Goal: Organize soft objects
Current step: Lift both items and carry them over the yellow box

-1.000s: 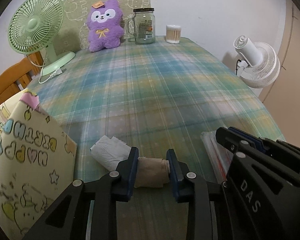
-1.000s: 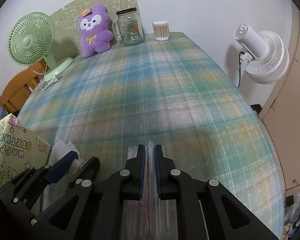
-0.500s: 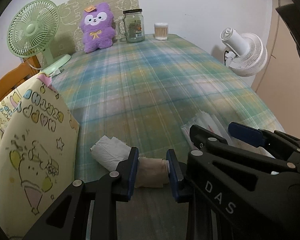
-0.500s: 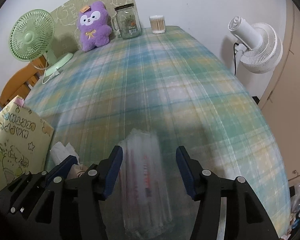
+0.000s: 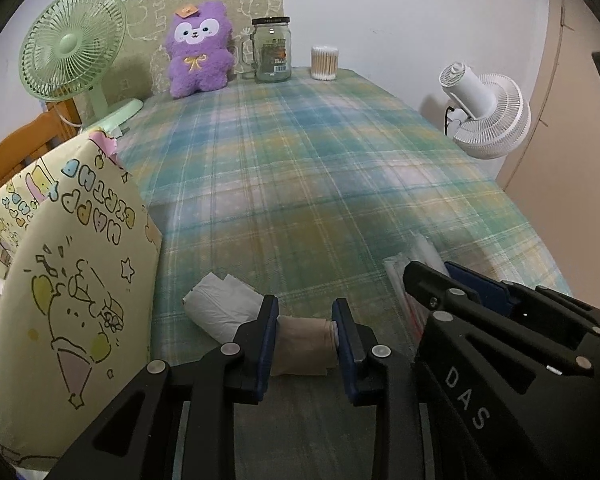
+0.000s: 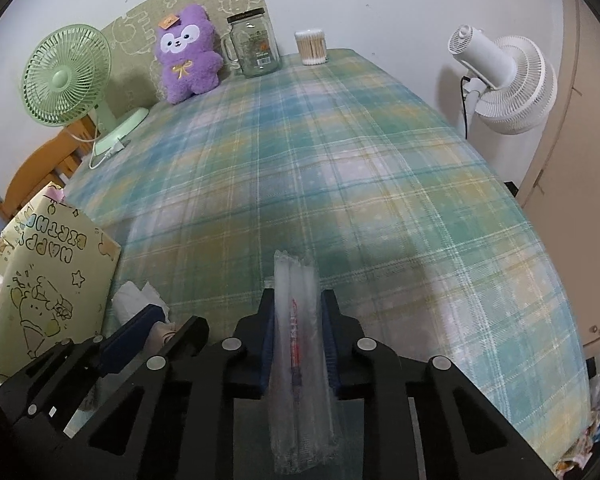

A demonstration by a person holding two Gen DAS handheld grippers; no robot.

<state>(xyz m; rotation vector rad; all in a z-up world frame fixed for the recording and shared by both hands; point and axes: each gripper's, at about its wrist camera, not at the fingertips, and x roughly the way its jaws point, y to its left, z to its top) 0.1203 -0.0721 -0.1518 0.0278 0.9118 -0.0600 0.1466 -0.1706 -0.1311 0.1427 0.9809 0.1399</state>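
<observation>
My left gripper [image 5: 305, 312] is shut on a beige rolled stocking [image 5: 302, 342] at the near edge of the plaid table [image 5: 320, 168]. A white rolled plastic bag [image 5: 220, 308] lies just left of it, touching the left finger. My right gripper [image 6: 296, 312] is shut on a clear plastic packet with red print [image 6: 298, 364], which stands on edge between the pads. The right gripper also shows at the lower right of the left wrist view [image 5: 460, 288]. The left gripper shows at the lower left of the right wrist view [image 6: 160, 324].
A yellow "Happy Birthday" gift bag [image 5: 68, 280] stands at the table's left near edge. At the far end are a purple plush [image 5: 200, 56], a glass jar [image 5: 271, 50], a cotton swab tub [image 5: 324, 62] and a green fan [image 5: 72, 44]. A white fan [image 5: 488, 116] stands off the right side.
My right gripper opened half a second ago and has now closed again on the clear packet. My left gripper kept hold of the stocking and drew back a little.
</observation>
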